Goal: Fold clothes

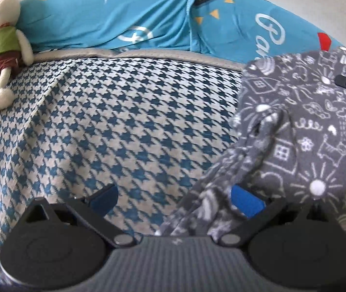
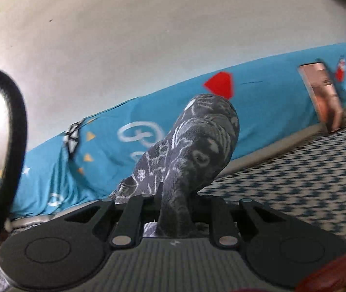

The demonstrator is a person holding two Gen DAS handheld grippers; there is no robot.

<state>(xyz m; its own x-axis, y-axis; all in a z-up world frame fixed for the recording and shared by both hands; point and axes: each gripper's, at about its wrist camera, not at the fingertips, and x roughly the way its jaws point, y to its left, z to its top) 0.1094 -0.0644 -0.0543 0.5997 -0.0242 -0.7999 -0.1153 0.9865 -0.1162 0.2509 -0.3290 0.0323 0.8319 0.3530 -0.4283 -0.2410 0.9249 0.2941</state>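
- Houndstooth bedcover (image 1: 114, 112) lies under both grippers, with a blue sheet (image 1: 124, 19) beyond.
- Right gripper (image 2: 173, 209) pinches a bunched garment (image 2: 192, 150), raising it, likely to carry an edge over.
- Left gripper (image 1: 173, 199) is spread wide; cloth drapes over its right finger (image 1: 246, 202), ungripped.
- Stuffed rabbit (image 1: 0, 43) sits far left.

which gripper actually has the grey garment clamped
The right gripper: its jaws are shut on the grey patterned garment. The left gripper is open, fabric only draped over one finger.
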